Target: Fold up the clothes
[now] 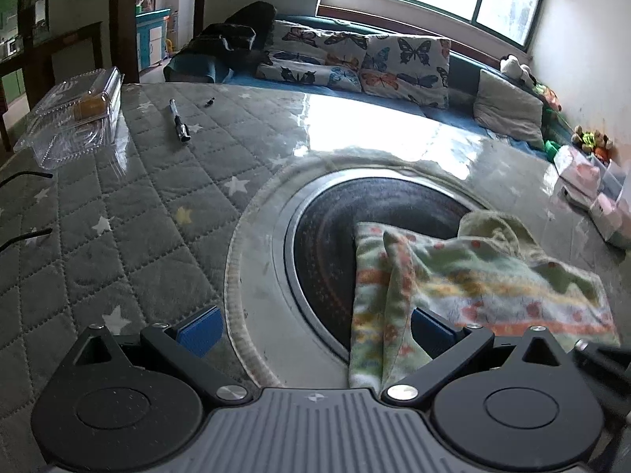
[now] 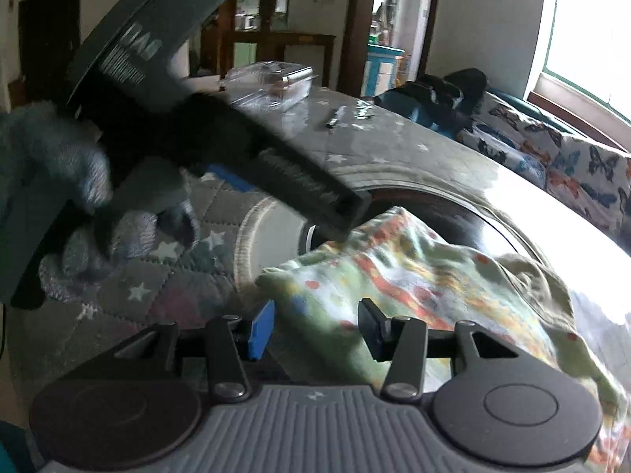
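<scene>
Cloth: a small fleece garment (image 1: 473,276), green with orange and yellow print, lies rumpled on the table (image 1: 138,205), partly over the dark round hob (image 1: 327,236) set in its middle; one strip is doubled over along the near-left edge, the far corner is bunched.
Left gripper (image 1: 311,331): wide open, low over the table, cloth edge lying between its fingers and running under the body; it pinches nothing.
Right gripper (image 2: 315,327): partly open, fingers astride the near hem; cloth sits between the pads, but no pinch shows.
Left hand (image 2: 79,216): gloved, on the left tool's handle, just beside the cloth's left corner in the right wrist view.
Stage: my guess is that both tools are either about to take hold of an edge or have just let one go; the pictures fit both.
Doing it well: any grasp should take one layer of hem only, both tools on the same edge and well apart, so the cloth lifts flat.
Risk: fleece is thick and springy; a shallow pinch may slip and a deep one may catch the doubled strip.
Clutter: pen (image 1: 179,120) and clear box (image 1: 75,118) lie well apart at the far left, out of the way.
</scene>
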A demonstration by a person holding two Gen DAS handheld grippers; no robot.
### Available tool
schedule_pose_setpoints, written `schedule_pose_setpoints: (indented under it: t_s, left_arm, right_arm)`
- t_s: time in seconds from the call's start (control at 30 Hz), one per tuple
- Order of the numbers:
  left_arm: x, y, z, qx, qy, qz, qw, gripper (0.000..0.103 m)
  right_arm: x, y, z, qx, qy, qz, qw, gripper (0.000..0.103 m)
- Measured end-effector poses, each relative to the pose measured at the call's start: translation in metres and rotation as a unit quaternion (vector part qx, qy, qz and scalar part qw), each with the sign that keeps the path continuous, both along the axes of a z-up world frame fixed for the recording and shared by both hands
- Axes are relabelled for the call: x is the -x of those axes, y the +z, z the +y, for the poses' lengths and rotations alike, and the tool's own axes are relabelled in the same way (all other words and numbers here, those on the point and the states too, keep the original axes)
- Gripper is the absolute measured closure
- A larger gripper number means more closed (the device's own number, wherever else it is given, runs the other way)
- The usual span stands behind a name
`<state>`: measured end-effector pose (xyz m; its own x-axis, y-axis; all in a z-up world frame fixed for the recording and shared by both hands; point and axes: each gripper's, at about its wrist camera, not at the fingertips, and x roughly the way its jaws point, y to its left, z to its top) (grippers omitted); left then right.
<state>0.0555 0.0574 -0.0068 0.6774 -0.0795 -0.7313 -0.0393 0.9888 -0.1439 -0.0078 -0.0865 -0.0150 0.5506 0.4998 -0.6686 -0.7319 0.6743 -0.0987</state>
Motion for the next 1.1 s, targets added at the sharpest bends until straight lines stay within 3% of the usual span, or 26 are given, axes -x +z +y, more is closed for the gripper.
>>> schedule_pose_setpoints:
  t_s: [0.17, 0.4, 0.63, 0.77, 0.93, 1.1]
  left_arm:
    - [-0.004, 0.003, -0.001, 0.011, -0.008, 0.004, 0.9999, 0.000]
    - [-0.011, 0.003, -0.002, 0.064, -0.012, 0.021, 0.9977, 0.000]
    - [-0.023, -0.001, 0.000, 0.147, 0.001, 0.057, 0.9875, 0.000]
    - [-0.028, -0.004, -0.008, 0.165, -0.003, 0.067, 0.9839, 0.002]
    - [-0.030, -0.009, -0.014, 0.185, -0.008, 0.076, 0.9798, 0.022]
    - [-0.028, -0.012, -0.016, 0.190, -0.009, 0.076, 0.9787, 0.056]
  right_arm:
    - [0.000, -0.009, 0.018, 0.028, 0.018, -0.016, 0.999, 0.061]
    - [-0.010, 0.000, 0.005, -0.017, -0.006, 0.006, 1.000, 0.087]
    - [-0.012, 0.018, -0.020, -0.073, -0.023, 0.016, 0.997, 0.092]
    - [-0.011, 0.027, -0.036, -0.098, -0.028, 0.017, 0.995, 0.092]
    - [-0.009, 0.035, -0.054, -0.126, -0.033, 0.021, 0.991, 0.093]
    - [-0.008, 0.033, -0.065, -0.140, -0.031, 0.032, 0.989, 0.093]
